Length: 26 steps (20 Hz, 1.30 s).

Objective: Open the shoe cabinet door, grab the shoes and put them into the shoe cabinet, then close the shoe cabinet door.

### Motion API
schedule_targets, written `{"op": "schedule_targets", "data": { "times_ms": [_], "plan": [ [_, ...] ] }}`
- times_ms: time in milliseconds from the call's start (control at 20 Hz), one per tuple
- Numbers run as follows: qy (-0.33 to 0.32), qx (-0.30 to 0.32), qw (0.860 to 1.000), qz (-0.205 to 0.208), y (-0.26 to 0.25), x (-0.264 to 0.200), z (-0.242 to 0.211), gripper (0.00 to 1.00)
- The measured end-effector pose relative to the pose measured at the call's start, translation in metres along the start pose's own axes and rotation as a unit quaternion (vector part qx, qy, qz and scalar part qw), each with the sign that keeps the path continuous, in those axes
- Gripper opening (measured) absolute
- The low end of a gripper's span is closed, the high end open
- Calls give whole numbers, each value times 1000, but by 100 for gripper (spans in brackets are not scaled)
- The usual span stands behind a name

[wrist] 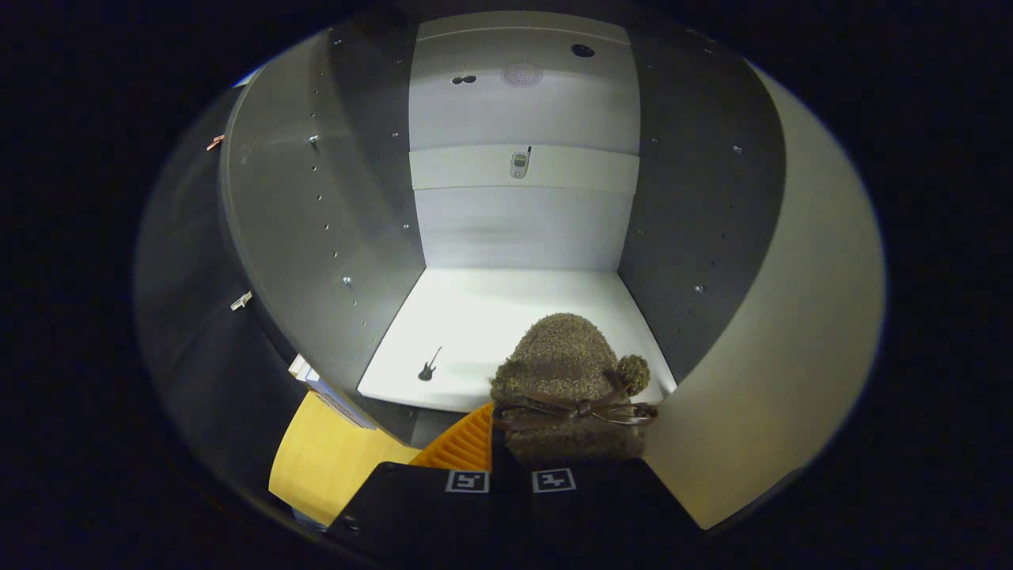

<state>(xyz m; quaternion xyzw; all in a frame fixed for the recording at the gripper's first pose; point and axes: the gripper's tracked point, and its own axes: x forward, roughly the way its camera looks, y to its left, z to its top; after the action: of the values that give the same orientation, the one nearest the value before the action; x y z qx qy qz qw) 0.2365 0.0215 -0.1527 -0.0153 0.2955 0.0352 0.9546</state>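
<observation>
White cabinet shelf [475, 317] mid-frame; gripper [510, 480] closed on fuzzy shoe [566, 388], might clip the door [775, 356] at right.

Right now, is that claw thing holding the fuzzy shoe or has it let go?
Gripper: closed on the fuzzy brown shoe, which it holds at the front edge of the open cabinet's white shelf.

The fuzzy brown shoe [566, 372] wears a dark brown bow; the cabinet [506, 309] has a white shelf and grey sides.
</observation>
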Motion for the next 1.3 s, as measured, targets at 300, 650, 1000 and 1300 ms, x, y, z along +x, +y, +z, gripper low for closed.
{"op": "schedule_targets", "data": {
  "times_ms": [300, 650, 1000, 1300],
  "plan": [
    [13, -7, 1000, 2, 4, 35, 39, 5],
    [22, 31, 999, 4, 3, 91, 70, 5],
    [33, 16, 999, -3, 12, 159, 68, 5],
    [55, 1, 998, -10, 18, 196, 53, 5]
  ]
}}
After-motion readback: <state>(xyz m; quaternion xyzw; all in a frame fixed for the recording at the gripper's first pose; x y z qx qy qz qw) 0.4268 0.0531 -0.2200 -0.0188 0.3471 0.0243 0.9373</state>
